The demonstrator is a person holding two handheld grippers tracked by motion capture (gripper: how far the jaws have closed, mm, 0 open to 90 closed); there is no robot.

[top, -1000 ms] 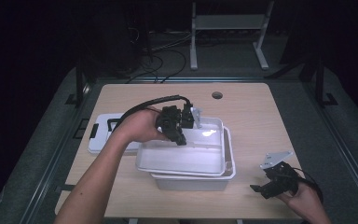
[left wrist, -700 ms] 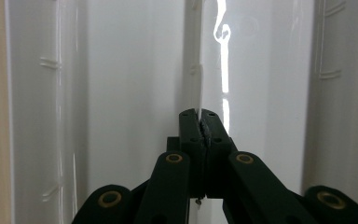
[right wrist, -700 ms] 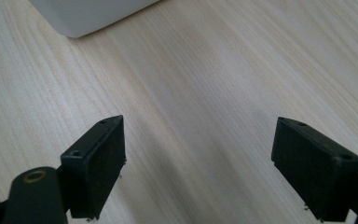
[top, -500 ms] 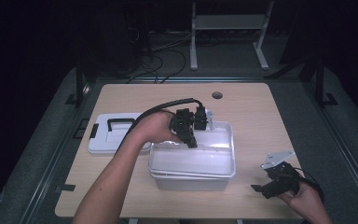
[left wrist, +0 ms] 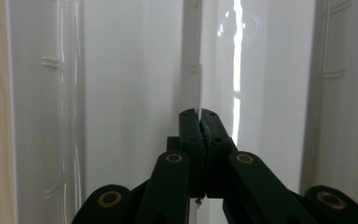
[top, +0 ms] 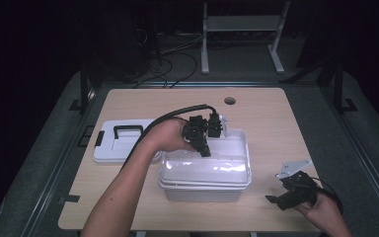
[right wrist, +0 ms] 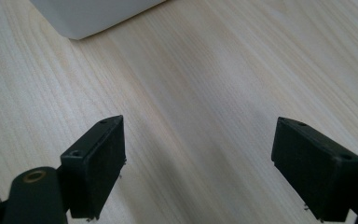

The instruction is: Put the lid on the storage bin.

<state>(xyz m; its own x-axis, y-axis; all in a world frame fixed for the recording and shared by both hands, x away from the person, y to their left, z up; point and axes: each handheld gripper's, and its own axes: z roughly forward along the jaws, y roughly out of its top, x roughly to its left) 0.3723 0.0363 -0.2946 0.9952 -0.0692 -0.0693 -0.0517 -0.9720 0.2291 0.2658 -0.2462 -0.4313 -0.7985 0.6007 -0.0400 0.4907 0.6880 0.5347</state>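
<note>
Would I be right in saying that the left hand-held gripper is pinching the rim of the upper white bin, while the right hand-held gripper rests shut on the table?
Not quite: the right hand-held gripper is open, not shut. The right gripper view shows its jaws spread wide over bare table. The rest holds: the left hand-held gripper is closed on the rim of the upper white bin.

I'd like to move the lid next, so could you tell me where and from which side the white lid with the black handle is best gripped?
Grip the black handle of the white lid, coming straight down from above. The lid lies flat on the table left of the white bin, and the handle looks like a narrow bar on top, probably easier for two jaws to close on than the lid's flat edges.
</note>
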